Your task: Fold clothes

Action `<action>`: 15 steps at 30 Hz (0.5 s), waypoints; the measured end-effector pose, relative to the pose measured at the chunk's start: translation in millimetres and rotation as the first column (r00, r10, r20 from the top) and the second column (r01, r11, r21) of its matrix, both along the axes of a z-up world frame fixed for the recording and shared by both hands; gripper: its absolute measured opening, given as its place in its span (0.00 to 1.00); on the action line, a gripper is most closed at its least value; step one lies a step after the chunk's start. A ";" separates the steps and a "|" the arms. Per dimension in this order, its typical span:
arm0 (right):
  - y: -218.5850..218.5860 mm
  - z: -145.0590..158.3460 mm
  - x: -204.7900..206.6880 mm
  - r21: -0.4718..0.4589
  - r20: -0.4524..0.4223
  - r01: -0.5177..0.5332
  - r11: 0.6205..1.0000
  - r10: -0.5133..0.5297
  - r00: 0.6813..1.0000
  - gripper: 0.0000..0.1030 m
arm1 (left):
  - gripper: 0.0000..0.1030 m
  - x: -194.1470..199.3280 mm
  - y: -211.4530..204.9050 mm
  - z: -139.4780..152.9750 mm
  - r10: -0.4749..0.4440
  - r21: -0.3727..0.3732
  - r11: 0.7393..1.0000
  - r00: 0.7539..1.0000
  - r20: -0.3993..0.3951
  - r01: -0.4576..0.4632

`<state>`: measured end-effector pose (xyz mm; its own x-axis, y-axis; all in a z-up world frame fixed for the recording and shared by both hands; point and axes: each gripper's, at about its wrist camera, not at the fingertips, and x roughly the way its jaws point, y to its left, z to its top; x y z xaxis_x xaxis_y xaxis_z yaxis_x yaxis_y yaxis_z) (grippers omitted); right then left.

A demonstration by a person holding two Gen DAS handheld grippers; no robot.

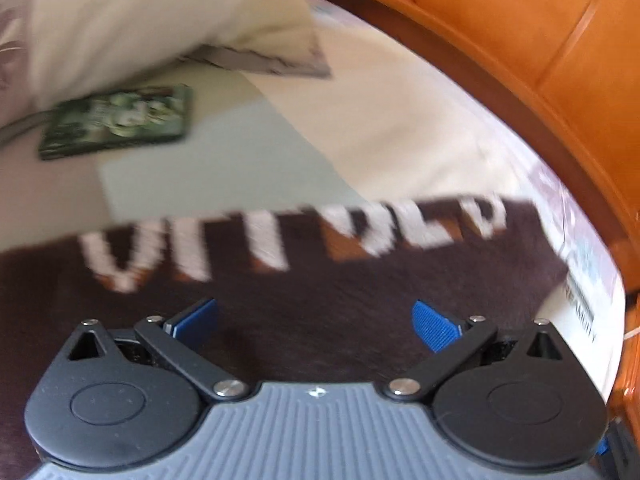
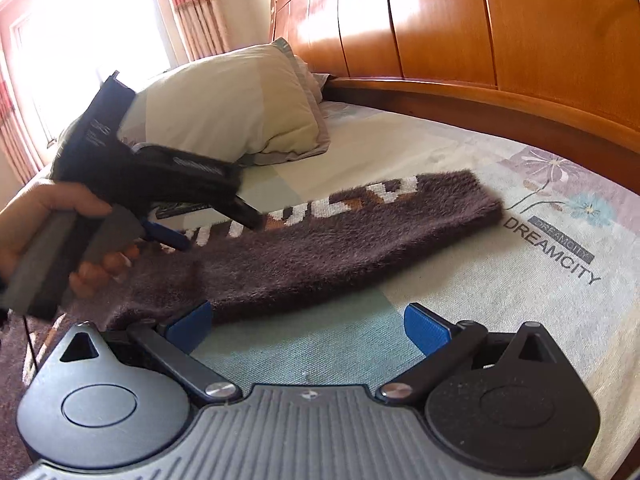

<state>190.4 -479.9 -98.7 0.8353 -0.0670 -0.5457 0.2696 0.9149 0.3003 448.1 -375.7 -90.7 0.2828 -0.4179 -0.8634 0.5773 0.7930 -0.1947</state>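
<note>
On the bedsheet (image 2: pixel 460 312) near the headboard (image 2: pixel 460 32), the fuzzy brown sweater (image 2: pixel 320 256) lay as a long band, perhaps folded, while you held your left gripper (image 1: pixel 316 322) and right gripper (image 2: pixel 308 326) wide open and empty, and blur garbled its white lettering (image 1: pixel 280 240).

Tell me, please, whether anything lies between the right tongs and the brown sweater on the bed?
Nothing visible does. The right tongs are open, just off the near edge of the brown sweater, with only bare bedsheet between them. The left tongs hang over the sweater's far side, clear of that path.
</note>
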 end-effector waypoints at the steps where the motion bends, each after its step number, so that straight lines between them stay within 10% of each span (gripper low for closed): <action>1: -0.7 0.4 -0.6 0.003 0.001 0.001 1.000 -0.001 1.000 1.00 | 0.99 -1.8 -4.8 -6.7 -0.006 0.013 1.000 1.000 0.003 0.006; 6: -4.0 3.2 -5.4 0.012 0.013 0.004 1.000 -0.004 1.000 1.00 | 0.99 -4.0 -30.5 -15.1 0.024 0.100 0.995 0.999 0.049 -0.029; 15: -2.1 3.1 -6.9 -0.004 -0.006 -0.020 1.000 0.020 1.000 1.00 | 0.99 -14.0 -98.8 11.7 -0.161 -0.100 0.983 0.983 -0.093 0.151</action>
<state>183.5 -482.0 -95.6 0.8329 -0.0522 -0.5509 0.2531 0.9213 0.2953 434.1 -474.5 -79.0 0.1221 -0.5289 -0.8398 0.6664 0.6708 -0.3255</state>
